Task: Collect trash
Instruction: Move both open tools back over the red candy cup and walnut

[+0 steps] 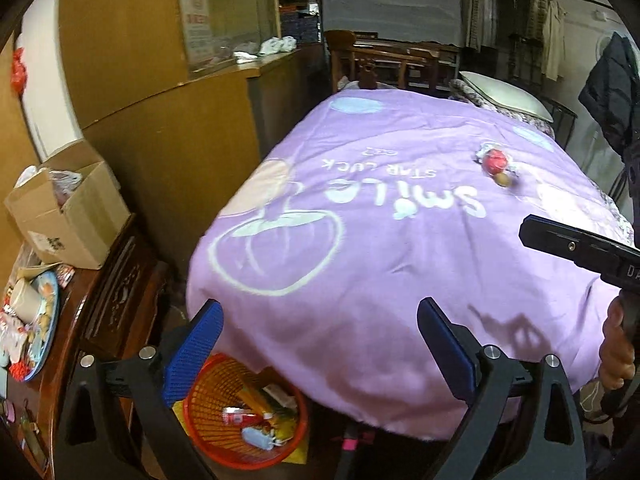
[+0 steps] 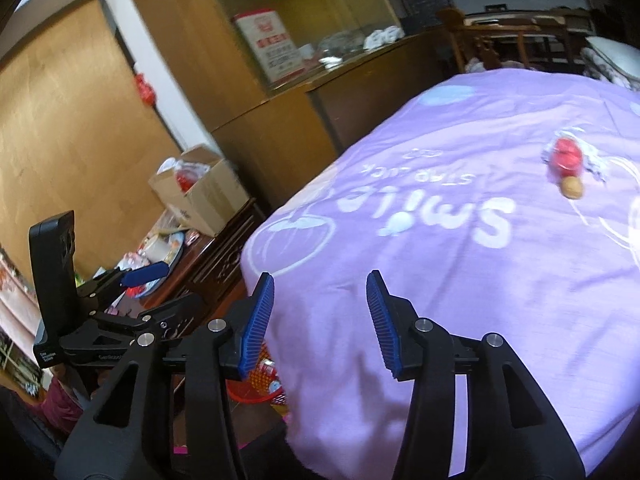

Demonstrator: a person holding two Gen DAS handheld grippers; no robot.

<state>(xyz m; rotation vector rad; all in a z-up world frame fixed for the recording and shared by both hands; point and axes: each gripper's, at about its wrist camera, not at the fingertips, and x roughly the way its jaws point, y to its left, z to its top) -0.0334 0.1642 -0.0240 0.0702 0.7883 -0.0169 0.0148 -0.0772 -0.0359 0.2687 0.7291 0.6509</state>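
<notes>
Dim warm indoor light, heavy fisheye edge bending, motion blur throughout

Room's pretty cramped: a bed under a purple duvet point(image 1: 400, 240) fills most of it. Left of the bed is a tan wooden cabinet point(image 1: 168, 152) with glass upper panels, and a dark carved side table point(image 1: 116, 280). Beyond the bed's far end there's wooden furniture point(image 1: 396, 60) and dim curtained windows point(image 1: 516, 12).

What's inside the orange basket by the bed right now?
The orange basket holds mixed wrappers: a red-and-white one, yellow packaging, a pale blue piece. The purple blanket covers its far side, so anything there is hidden.
</notes>
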